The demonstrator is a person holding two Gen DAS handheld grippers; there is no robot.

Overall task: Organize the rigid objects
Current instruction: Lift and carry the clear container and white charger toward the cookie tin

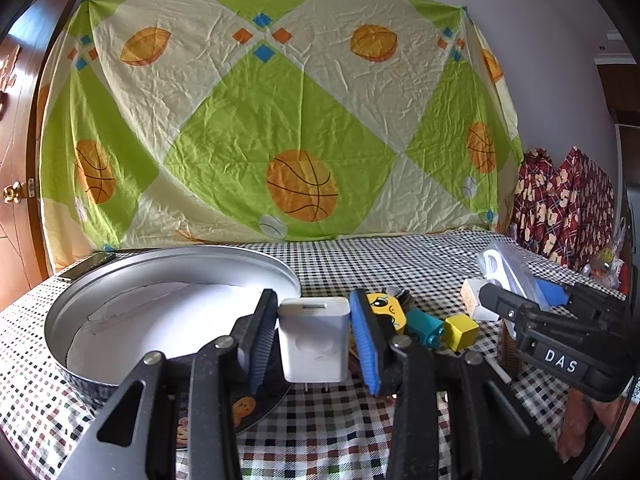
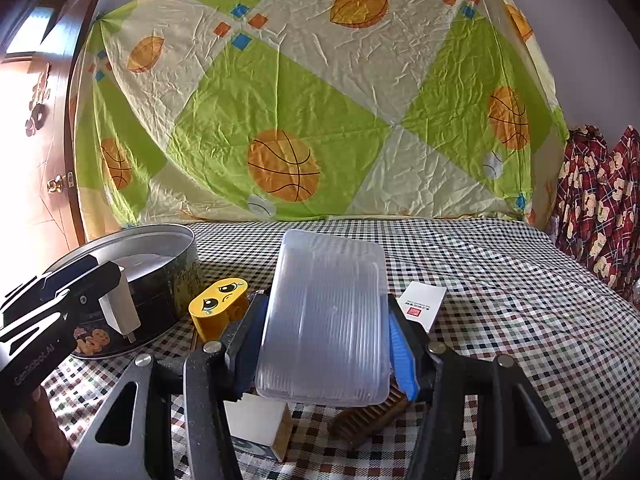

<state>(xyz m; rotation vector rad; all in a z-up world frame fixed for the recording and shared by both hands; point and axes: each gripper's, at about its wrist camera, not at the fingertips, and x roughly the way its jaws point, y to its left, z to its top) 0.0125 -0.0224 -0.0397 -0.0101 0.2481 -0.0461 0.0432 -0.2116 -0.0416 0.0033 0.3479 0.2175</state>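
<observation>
Beside the round tin, left gripper clamping white charger, right gripper gripping seemingly clear plastic lid

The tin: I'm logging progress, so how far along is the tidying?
Done: nothing shows in the tin except its white liner. In hand: the left claw grips a white charger; the right claw grips a clear plastic case. Left: yellow block, white box.
</observation>
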